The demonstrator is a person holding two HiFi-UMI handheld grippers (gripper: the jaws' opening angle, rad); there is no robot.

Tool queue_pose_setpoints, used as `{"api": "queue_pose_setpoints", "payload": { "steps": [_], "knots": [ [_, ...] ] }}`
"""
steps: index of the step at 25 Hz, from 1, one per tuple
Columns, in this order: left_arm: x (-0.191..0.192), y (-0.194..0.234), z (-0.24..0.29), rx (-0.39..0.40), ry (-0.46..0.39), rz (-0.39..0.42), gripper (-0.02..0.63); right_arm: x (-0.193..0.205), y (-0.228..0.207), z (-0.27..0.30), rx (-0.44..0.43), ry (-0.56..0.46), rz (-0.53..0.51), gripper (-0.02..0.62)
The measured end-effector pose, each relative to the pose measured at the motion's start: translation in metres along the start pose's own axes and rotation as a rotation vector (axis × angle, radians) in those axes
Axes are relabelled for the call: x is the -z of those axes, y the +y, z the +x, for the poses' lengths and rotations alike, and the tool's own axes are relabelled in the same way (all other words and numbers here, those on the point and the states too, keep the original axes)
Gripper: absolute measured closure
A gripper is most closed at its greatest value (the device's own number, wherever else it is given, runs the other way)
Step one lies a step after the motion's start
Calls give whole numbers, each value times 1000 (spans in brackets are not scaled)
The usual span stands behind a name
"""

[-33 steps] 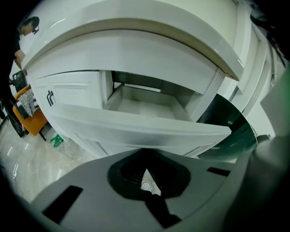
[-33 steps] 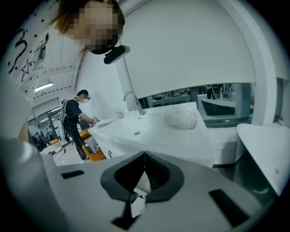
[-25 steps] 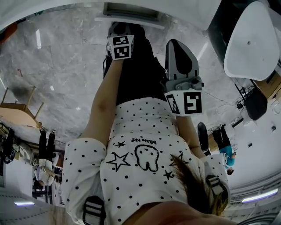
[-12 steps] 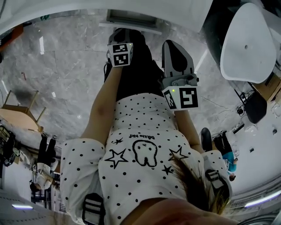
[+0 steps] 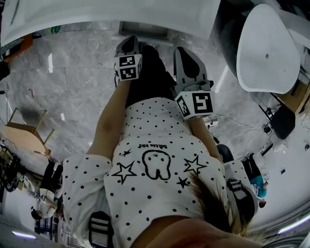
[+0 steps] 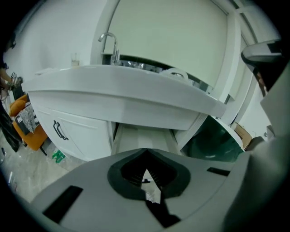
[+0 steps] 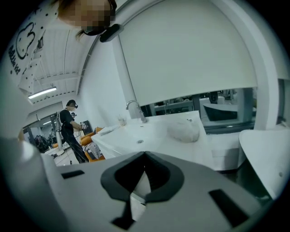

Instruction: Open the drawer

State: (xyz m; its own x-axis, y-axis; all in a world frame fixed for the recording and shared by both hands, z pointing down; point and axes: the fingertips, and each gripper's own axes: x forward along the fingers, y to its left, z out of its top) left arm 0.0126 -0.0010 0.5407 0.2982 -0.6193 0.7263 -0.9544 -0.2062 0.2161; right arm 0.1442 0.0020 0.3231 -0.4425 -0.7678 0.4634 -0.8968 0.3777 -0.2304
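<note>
Head view: left gripper and right gripper were held out side by side in front of the person. Gripper views: both sets of jaws met at the tips, with nothing between them. Drawer sat under the countertop, just beside the cabinet door, with neither gripper touching it.

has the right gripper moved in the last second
Yes. The right gripper has moved forward, toward the white counter at the top of the head view, closing part of the gap.
</note>
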Motion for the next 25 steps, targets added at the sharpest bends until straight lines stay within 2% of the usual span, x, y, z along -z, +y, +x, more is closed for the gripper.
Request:
{"api": "queue_pose_setpoints", "payload": {
  "steps": [4, 11, 25],
  "knots": [
    [-25, 1, -11, 4, -58, 20, 601, 5, -3, 0, 3, -2, -21, 581],
    [-63, -16, -33, 7, -133, 48, 601, -11, -15, -12, 12, -35, -43, 581],
    [-119, -22, -63, 112, -252, 146, 601, -34, -18, -8, 83, -104, -71, 581]
  ]
}}
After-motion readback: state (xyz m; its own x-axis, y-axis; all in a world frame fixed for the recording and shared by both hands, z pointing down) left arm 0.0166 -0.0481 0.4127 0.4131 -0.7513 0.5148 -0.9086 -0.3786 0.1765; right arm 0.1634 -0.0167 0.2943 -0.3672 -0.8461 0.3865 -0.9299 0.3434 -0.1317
